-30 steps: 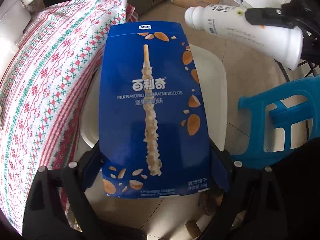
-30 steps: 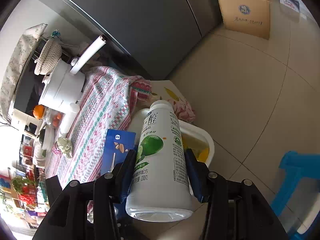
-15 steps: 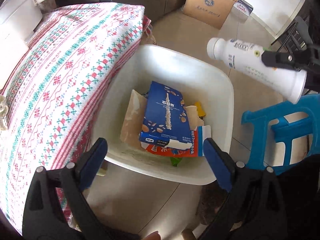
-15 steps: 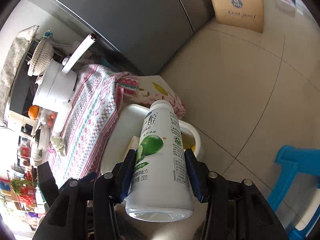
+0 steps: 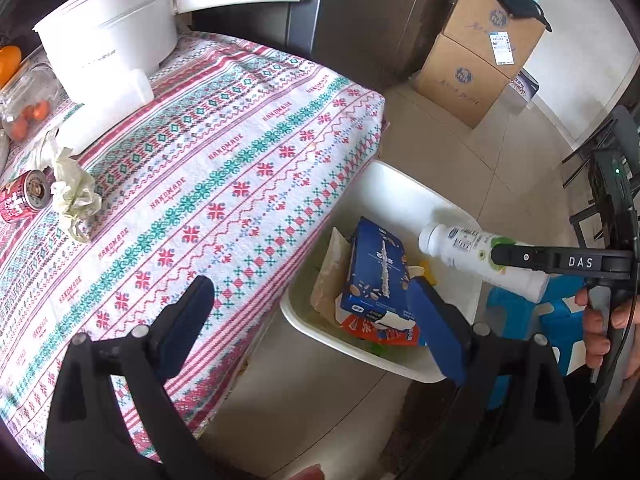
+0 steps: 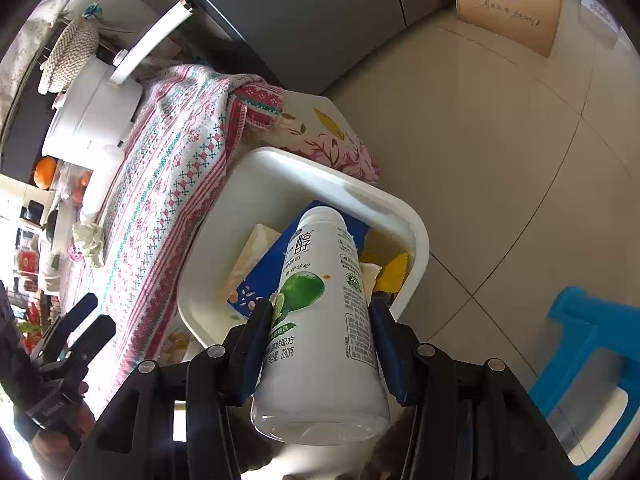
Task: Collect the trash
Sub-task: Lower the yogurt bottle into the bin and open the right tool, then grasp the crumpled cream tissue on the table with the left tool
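Observation:
A white trash bin (image 5: pixel 404 184) stands on the floor beside the table, also in the right wrist view (image 6: pixel 288 160). A blue biscuit box (image 5: pixel 376 268) lies inside it on other wrappers; the right wrist view shows it too (image 6: pixel 260 280). My left gripper (image 5: pixel 312 320) is open and empty, above the table's edge and the bin's near rim. My right gripper (image 6: pixel 320 320) is shut on a white yogurt bottle (image 6: pixel 320 312) with a lime label and holds it, cap forward, over the bin. The bottle shows in the left wrist view (image 5: pixel 476 256). A crumpled tissue (image 5: pixel 72 196) and a red can (image 5: pixel 24 196) lie on the table.
The table has a patterned cloth (image 5: pixel 224 168). A white pot (image 5: pixel 108 36) and a tomato container (image 5: pixel 28 108) stand at its back. A blue plastic stool (image 6: pixel 592 344) stands right of the bin. Cardboard boxes (image 5: pixel 480 52) sit by the dark fridge (image 6: pixel 304 12).
My left gripper opened and let the blue biscuit box fall into the bin, then pulled back up toward the table. My right gripper brought the bottle down over the bin.

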Available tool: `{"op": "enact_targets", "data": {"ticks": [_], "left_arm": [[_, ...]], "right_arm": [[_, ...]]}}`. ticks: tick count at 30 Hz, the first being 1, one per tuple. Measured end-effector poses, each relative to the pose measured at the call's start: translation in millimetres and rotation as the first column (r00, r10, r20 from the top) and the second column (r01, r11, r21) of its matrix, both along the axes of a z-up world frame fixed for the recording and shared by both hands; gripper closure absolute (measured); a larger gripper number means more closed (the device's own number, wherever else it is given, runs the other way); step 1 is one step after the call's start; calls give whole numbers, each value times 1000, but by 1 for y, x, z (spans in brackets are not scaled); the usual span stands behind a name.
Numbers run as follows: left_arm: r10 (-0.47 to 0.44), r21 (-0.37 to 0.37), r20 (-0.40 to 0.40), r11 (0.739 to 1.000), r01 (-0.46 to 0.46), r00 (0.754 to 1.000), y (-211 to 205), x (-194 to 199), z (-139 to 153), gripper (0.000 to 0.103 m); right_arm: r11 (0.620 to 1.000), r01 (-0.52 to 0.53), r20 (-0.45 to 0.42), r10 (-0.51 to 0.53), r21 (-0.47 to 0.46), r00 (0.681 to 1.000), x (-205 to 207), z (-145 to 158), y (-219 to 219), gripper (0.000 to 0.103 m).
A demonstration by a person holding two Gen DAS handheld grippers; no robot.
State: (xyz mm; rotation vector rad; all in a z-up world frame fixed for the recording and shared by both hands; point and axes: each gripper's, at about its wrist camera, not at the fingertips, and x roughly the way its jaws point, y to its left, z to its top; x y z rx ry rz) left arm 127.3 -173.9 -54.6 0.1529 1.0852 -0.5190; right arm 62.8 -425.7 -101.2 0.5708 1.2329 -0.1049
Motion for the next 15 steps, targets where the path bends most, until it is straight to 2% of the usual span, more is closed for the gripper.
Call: {"op": "enact_targets", "data": {"ticks": [3, 5, 10, 15], "left_arm": [[17, 1, 9, 1000, -17, 1000, 7, 1, 3, 6], [39, 8, 29, 999, -39, 999, 13, 2, 9, 6], [112, 1, 80, 994, -113, 990, 33, 10, 28, 6], [205, -33, 87, 979, -203, 975, 59, 23, 40, 6]], "right_arm": [[999, 0, 31, -1, 43, 1000, 0, 8, 0, 45], [998, 1, 67, -5, 56, 998, -1, 18, 0, 37], [1000, -9, 115, 7, 15, 993, -2, 39, 9, 34], [1000, -14, 145, 18, -27, 989, 3, 53, 14, 31]]}}
